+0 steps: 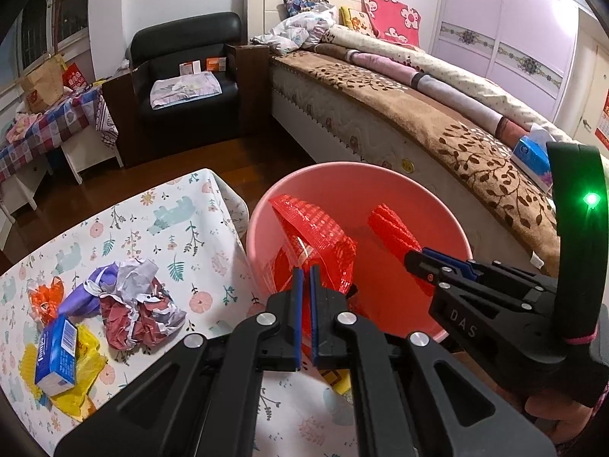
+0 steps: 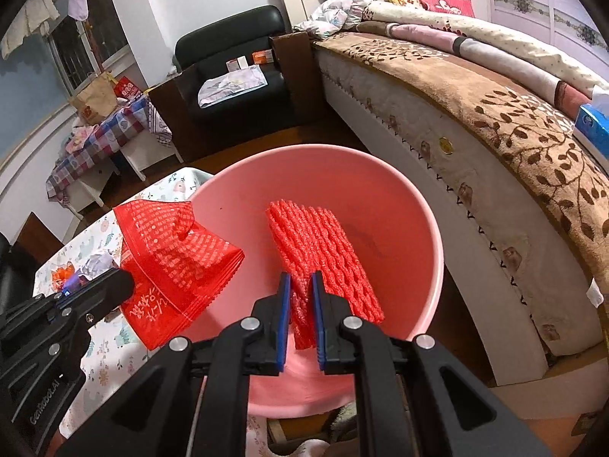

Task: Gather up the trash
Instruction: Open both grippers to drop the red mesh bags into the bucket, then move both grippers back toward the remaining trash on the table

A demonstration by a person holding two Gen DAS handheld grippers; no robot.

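Partly hidden: bag (image 1: 319, 243) behind L tool (image 1: 306, 278).

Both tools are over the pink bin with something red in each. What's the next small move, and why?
Probably open both tools and let go. The left tool grips the red bag and the right tool grips the red foam net, both already hanging over the bin, so they should drop inside. More trash waits on the table.

Evenly lit indoor room, seen through fisheye lenses.
Edges are bent and darkened at the corners; focus is sharp, shadows soft, windows dark.
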